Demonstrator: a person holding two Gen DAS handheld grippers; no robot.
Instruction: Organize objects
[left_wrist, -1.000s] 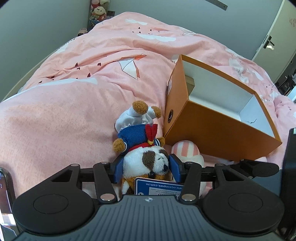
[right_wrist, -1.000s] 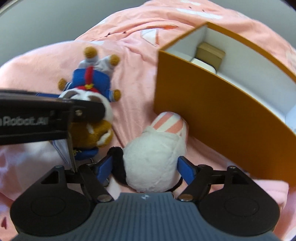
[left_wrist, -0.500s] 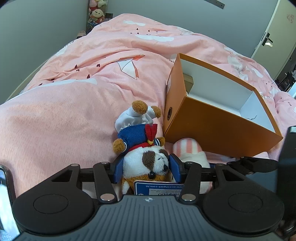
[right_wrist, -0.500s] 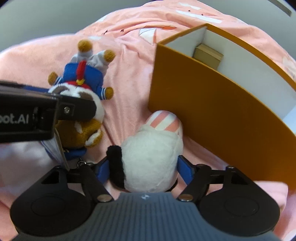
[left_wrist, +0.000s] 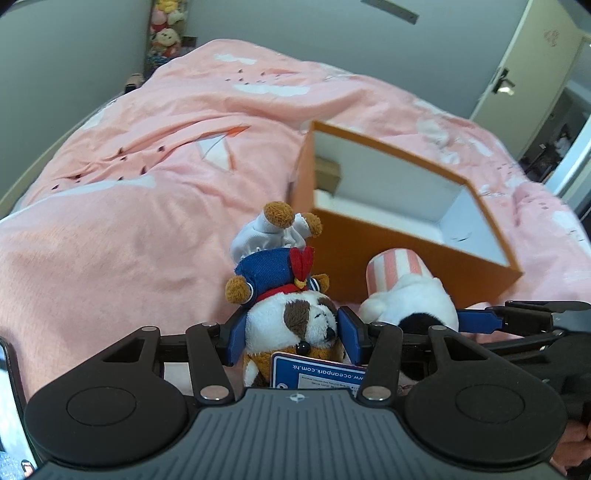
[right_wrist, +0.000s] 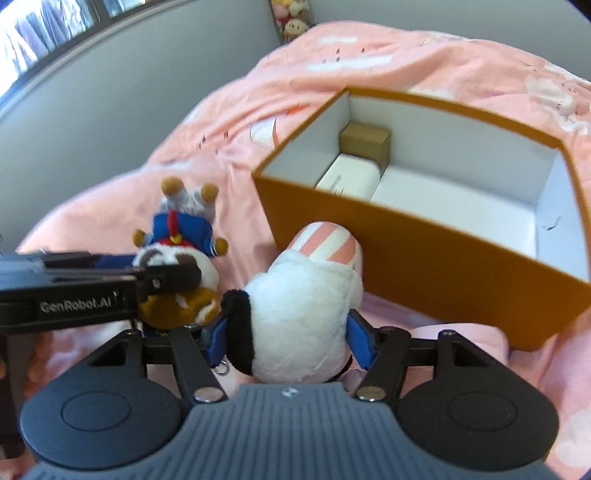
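Note:
My left gripper (left_wrist: 291, 334) is shut on the head of a plush dog (left_wrist: 280, 280) in a blue sailor outfit, held upside down above the pink bedspread; the dog also shows in the right wrist view (right_wrist: 177, 240). My right gripper (right_wrist: 286, 338) is shut on a white plush (right_wrist: 303, 306) with a black ear and pink-striped legs; the plush also shows in the left wrist view (left_wrist: 402, 291). An open orange box (right_wrist: 424, 258) with a white interior lies just beyond both toys; the box also shows in the left wrist view (left_wrist: 399, 243).
Inside the box's far end sit a small brown carton (right_wrist: 365, 142) and a white packet (right_wrist: 349, 179). The pink bedspread (left_wrist: 147, 206) spreads all around. Stuffed toys (left_wrist: 164, 33) stand in the far corner. A door (left_wrist: 524, 66) is at the right.
Both grippers have risen with their plush toys, lifting them off the bedspread. The box now appears lower and its interior shows more.

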